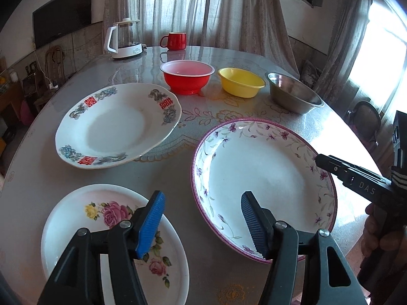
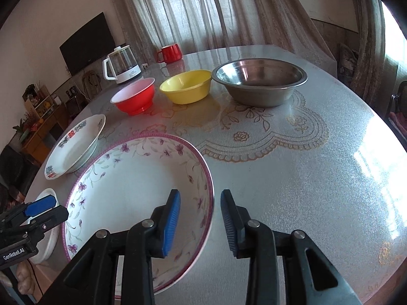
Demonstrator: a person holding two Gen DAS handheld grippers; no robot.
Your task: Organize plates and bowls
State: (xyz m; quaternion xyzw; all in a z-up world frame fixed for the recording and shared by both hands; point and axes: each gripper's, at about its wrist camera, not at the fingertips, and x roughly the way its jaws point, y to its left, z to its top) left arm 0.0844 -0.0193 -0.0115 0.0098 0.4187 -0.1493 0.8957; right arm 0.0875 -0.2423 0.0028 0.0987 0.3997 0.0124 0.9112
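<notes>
Curtained room, glass-topped table. Left tool open, empty, above the gap between rose plate and purple-rimmed plate. Right tool open, straddling that plate's near rim. Bowls beyond.

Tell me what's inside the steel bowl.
Nothing shows inside the steel bowl: the right wrist view shows only bare, shiny metal with reflections. Its near wall hides the closest strip of the bottom, so something small and flat there can't be ruled out.
</notes>
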